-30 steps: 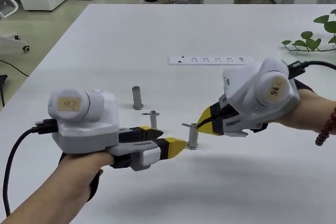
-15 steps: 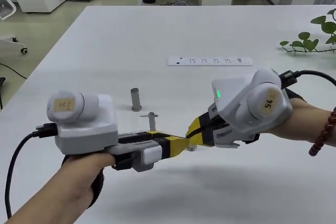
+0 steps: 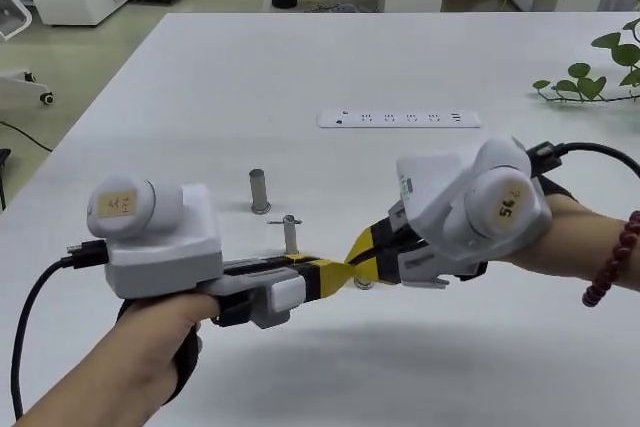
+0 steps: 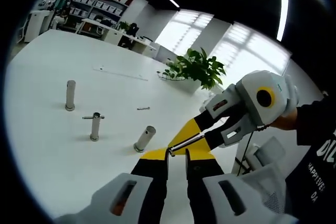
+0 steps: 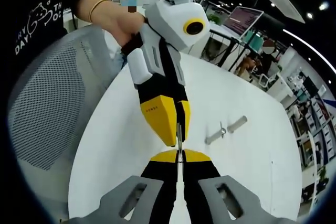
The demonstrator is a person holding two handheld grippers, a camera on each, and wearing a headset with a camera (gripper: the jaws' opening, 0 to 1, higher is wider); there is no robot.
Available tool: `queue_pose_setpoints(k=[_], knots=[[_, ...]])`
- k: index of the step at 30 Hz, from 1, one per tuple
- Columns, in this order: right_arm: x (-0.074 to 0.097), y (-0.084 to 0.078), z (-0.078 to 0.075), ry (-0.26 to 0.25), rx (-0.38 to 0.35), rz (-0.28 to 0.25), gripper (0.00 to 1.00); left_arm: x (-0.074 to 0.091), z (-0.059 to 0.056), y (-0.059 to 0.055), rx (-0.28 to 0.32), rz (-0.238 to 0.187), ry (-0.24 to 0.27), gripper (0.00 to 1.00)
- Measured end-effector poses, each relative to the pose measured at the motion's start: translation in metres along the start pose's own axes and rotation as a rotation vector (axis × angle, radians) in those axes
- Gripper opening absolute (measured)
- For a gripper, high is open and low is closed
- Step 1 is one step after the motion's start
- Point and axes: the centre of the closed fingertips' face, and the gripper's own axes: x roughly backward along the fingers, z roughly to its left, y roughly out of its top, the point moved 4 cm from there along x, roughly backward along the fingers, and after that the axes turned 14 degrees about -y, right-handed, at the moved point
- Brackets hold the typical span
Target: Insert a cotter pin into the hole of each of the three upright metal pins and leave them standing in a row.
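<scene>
Right gripper view: right gripper (image 5: 180, 156) clamped on cotter pin (image 4: 187, 142), held out to left gripper (image 4: 177, 156) tips, presumably for regrip or aligning. Left jaws narrow; grip on it unclear. Nearest pin (image 4: 144, 138) bare, just beyond; middle pin (image 4: 95, 126) cottered.

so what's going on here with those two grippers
A person works two handheld grippers at a table. The right gripper is shut on a cotter pin, whose free end reaches the left gripper. The middle metal pin already carries one; the far metal pin and near metal pin are bare.
</scene>
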Motion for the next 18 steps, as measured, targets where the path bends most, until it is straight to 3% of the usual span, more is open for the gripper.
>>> queue_pose_setpoints(k=[18], knots=[[0.0022, 0.0029, 0.0002, -0.016, 0.009, -0.011, 0.00, 0.0015, 0.0052, -0.0020, 0.040, -0.021, 0.027, 0.00]])
